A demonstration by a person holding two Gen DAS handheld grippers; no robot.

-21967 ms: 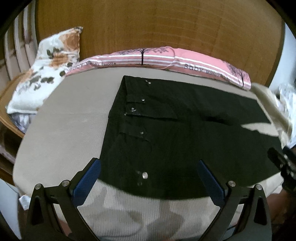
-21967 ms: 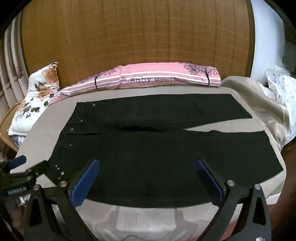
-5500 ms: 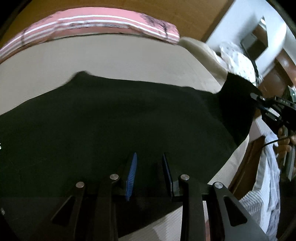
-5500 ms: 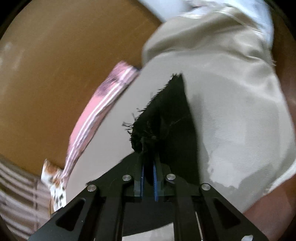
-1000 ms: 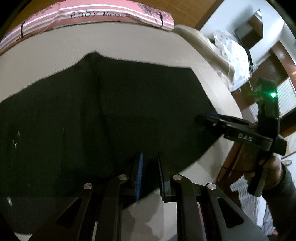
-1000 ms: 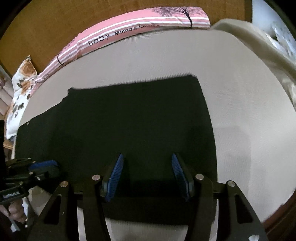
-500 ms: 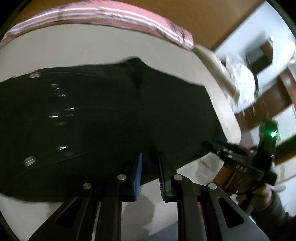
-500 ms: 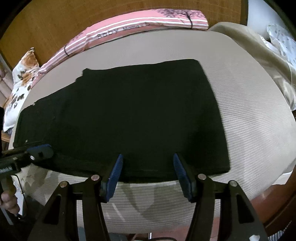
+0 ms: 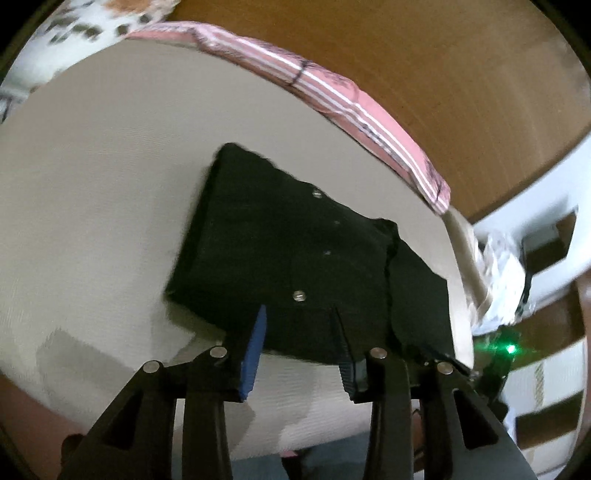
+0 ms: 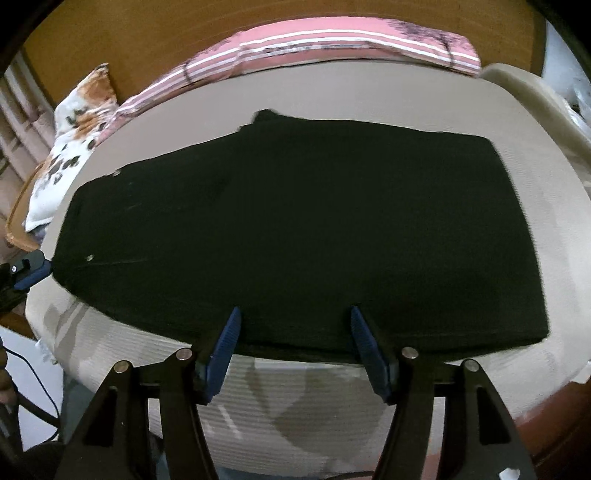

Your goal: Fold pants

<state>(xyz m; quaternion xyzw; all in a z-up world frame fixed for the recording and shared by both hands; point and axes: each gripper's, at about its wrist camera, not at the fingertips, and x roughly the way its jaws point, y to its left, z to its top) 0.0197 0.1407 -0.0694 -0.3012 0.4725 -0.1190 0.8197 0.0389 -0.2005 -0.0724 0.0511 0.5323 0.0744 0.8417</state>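
The black pants (image 10: 295, 229) lie folded into a wide rectangle on the beige mattress (image 10: 369, 92). In the left wrist view the pants (image 9: 295, 258) show the waist end with small metal rivets. My left gripper (image 9: 299, 314) is open, its jaws apart over the near edge of the waist end, holding nothing. My right gripper (image 10: 295, 317) is open over the near long edge of the pants, empty. The left gripper's blue tip also shows in the right wrist view (image 10: 33, 271) at the pants' left end.
A pink striped bolster (image 10: 332, 44) lies along the wooden headboard (image 10: 184, 29). A floral pillow (image 10: 70, 147) sits at the left. A beige blanket (image 10: 535, 96) hangs at the right edge. The mattress front edge (image 10: 295, 424) is just below my grippers.
My left gripper has opened and swung to the waist end of the pants. My right gripper has drawn back a little toward the near edge, still open.
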